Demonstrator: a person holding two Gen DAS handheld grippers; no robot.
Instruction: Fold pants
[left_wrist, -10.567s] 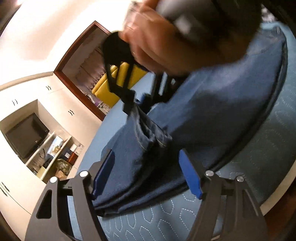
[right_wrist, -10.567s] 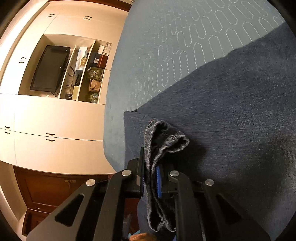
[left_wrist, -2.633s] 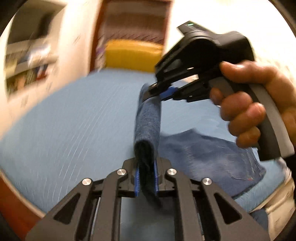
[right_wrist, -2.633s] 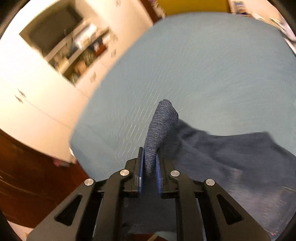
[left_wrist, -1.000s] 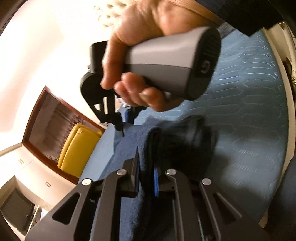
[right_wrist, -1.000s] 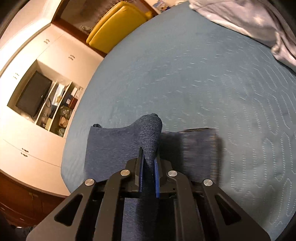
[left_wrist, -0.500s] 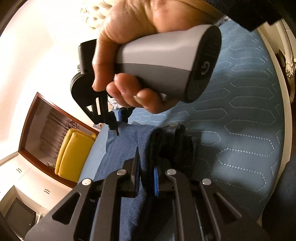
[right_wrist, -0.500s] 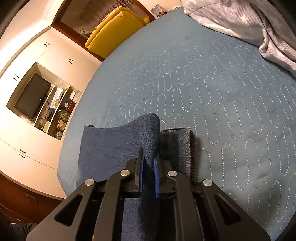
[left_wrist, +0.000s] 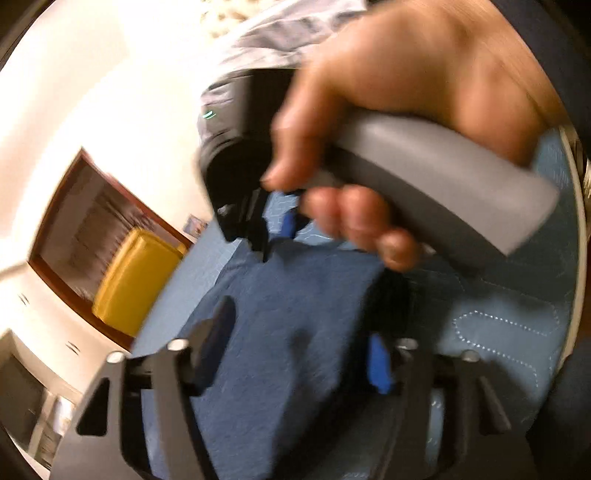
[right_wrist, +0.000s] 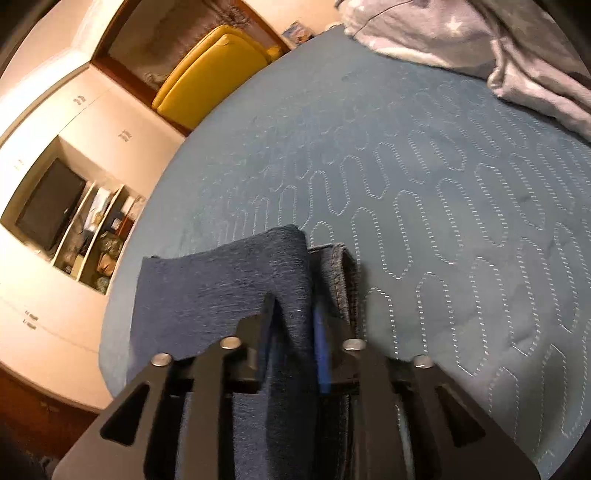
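Observation:
Dark blue denim pants (left_wrist: 280, 332) lie folded on the quilted blue bed (right_wrist: 424, 192). My left gripper (left_wrist: 299, 350) is open, its fingers spread wide over the folded cloth. My right gripper (right_wrist: 293, 332) has its jaws parted a little, with a fold of the pants (right_wrist: 236, 280) still lying between them. In the left wrist view the hand holding the right gripper (left_wrist: 255, 221) fills the upper frame, just above the far edge of the pants. A lighter hemmed edge (right_wrist: 341, 280) shows beside the fold.
A grey star-print blanket (right_wrist: 480, 40) lies at the bed's far right. A yellow cushion (right_wrist: 210, 81) sits past the bed's far end. White cabinets with a TV (right_wrist: 48, 205) and cluttered shelves stand to the left.
Both grippers were shut on the pants' folded edge half a second ago. The left has now opened wide and the right has parted; the pants lie on the bed.

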